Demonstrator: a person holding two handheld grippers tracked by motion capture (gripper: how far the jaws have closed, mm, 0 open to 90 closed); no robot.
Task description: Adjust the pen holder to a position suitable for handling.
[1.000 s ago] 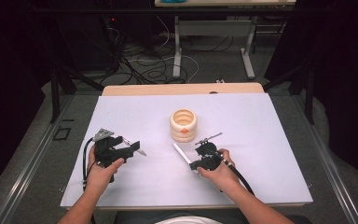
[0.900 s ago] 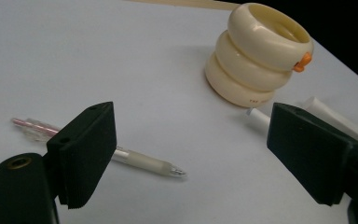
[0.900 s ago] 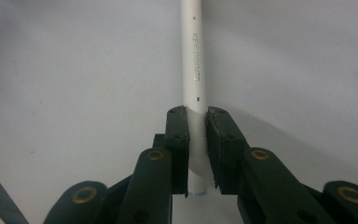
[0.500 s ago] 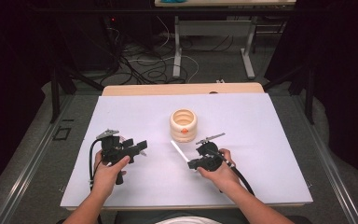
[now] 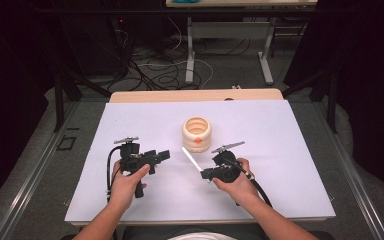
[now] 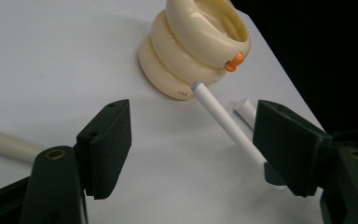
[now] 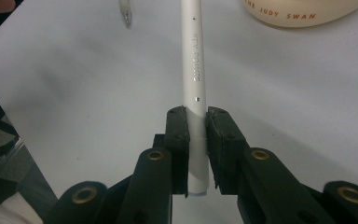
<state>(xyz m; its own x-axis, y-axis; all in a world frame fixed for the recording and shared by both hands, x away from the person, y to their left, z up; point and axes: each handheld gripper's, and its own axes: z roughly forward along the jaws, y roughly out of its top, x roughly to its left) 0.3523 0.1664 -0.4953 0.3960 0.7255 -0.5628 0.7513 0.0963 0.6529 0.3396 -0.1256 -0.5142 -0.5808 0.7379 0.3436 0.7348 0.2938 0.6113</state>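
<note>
Above the mat (image 5: 280, 150), right gripper (image 5: 206, 174) level, clamping pen (image 5: 191, 159).

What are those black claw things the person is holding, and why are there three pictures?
A person sits at a table and holds a hand tool in each hand. Each tool has two black jaws that pinch like tongs. One picture comes from a camera high above. The other two come from small cameras riding on each tool, looking along its jaws. The left gripper is open and holds nothing. The right gripper pinches a white pen, pointed toward the cream ringed holder, which has a small orange knob. In the right gripper view, the tip of another pen lies on the table.
</note>
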